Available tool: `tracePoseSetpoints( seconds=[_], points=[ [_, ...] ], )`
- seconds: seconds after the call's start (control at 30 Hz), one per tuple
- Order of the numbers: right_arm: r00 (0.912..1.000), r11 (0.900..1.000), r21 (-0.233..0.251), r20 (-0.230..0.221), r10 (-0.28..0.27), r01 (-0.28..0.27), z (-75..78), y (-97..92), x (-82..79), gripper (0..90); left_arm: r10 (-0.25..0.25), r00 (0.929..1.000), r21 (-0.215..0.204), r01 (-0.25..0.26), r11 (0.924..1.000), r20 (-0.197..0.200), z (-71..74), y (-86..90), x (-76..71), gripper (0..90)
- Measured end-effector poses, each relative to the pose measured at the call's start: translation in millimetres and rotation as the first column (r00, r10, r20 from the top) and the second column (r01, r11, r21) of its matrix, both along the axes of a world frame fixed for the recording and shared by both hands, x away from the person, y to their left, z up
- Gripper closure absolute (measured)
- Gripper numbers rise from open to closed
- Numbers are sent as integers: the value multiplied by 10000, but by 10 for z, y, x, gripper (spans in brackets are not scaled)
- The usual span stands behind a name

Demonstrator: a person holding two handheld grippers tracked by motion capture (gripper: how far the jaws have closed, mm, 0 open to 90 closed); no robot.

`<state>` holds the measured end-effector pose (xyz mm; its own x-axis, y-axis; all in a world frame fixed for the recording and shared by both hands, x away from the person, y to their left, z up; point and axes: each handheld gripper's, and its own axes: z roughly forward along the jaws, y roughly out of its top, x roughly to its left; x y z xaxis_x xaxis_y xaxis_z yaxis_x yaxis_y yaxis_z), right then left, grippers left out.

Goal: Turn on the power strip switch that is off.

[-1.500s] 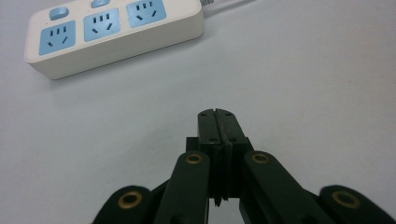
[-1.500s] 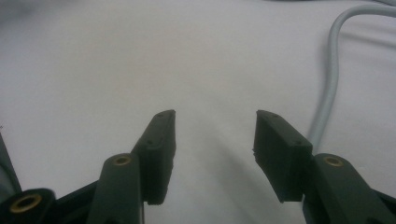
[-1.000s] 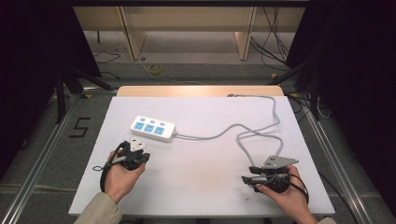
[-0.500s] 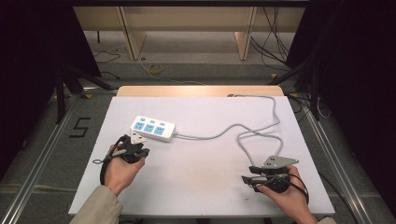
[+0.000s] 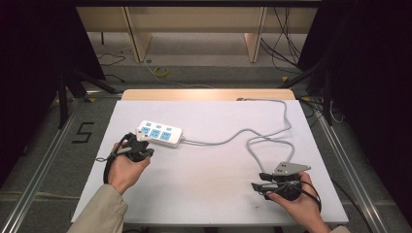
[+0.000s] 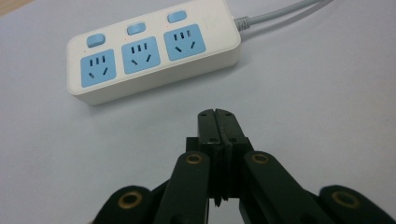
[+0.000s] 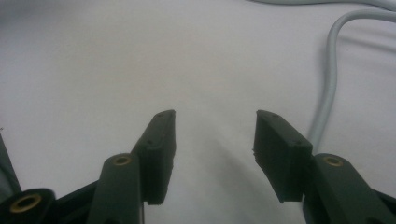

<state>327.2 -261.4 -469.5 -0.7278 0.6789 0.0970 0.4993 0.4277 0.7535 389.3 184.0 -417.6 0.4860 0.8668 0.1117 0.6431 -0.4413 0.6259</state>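
The white power strip point(image 5: 160, 134), with three blue sockets and three blue switches, lies flat on the left half of the white tabletop point(image 5: 204, 189), and its grey cable point(image 5: 265, 141) runs right, loops, and leaves over the far edge. Just on its near side hovers the left gripper point(image 6: 217, 114), its jaws pressed together with nothing between them, pointing at the strip without touching it. Well apart, near the front right corner, the right gripper point(image 7: 212, 135) has its jaws spread wide and empty over bare tabletop, beside a bend of the cable.
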Motion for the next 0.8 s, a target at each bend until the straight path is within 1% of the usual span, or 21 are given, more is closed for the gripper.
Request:
tracePoseSetpoints(
  seconds=[0.27,0.33,0.37,0.5,0.6,0.8],
  points=[
    [10000,10000,-2,9,3,-3,-1,-1,0,496,96,9999,57,-95,9999,-83,30,9,82,900],
    [10000,10000,-8,11,1,-1,0,-2,0,496,55,9999,120,-53,9999,-130,43,14,106,900],
    [10000,10000,-9,5,-5,5,0,-3,0,496,94,9999,118,-93,9999,-90,47,13,117,899],
    [10000,10000,-17,2,-7,7,-1,-3,0,496,85,9998,205,-81,9998,-166,75,25,166,899],
    [10000,10000,-19,-2,-10,10,-1,-3,0,496,169,9996,250,-164,9996,-218,88,39,205,899],
    [10000,10000,-19,14,-1,1,0,-3,0,496,212,9992,322,-201,9993,-328,89,50,263,900]
  ],
)
